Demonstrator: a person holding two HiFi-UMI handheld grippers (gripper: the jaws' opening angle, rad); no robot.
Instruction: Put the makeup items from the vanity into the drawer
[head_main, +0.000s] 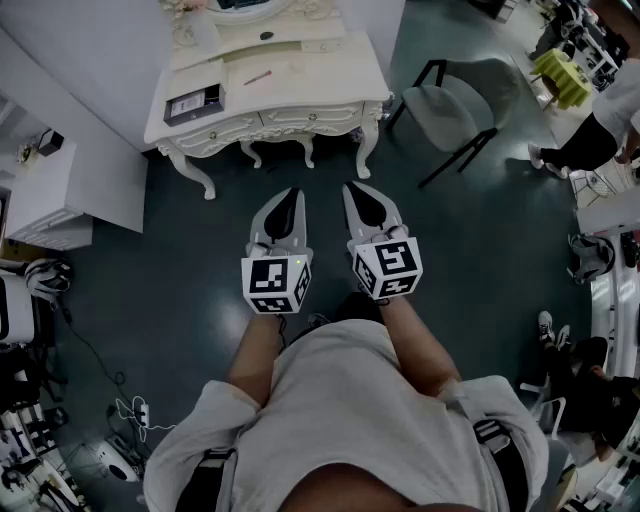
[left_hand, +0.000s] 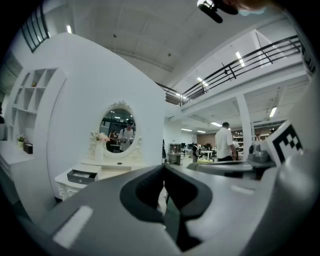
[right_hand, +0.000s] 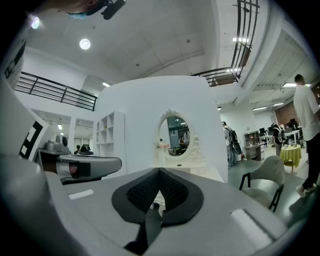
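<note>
The white vanity (head_main: 300, 65) stands ahead of me across the dark floor, with an oval mirror (left_hand: 119, 132) at its back. On its top lie a dark box-like tray (head_main: 192, 103) at the left, a slim pink item (head_main: 258, 77) in the middle and a small black item (head_main: 266, 36) farther back. The drawer fronts (head_main: 300, 117) look closed. My left gripper (head_main: 290, 193) and right gripper (head_main: 358, 189) are held side by side, well short of the vanity and pointing toward it. Both are shut with nothing between the jaws, as the left gripper view (left_hand: 163, 167) and right gripper view (right_hand: 159, 171) also show.
A grey chair (head_main: 450, 100) with black legs stands to the right of the vanity. A low white cabinet (head_main: 50, 190) sits at the left by the wall. A person (head_main: 600, 130) stands at the far right. Cables and gear (head_main: 60, 440) lie on the floor at lower left.
</note>
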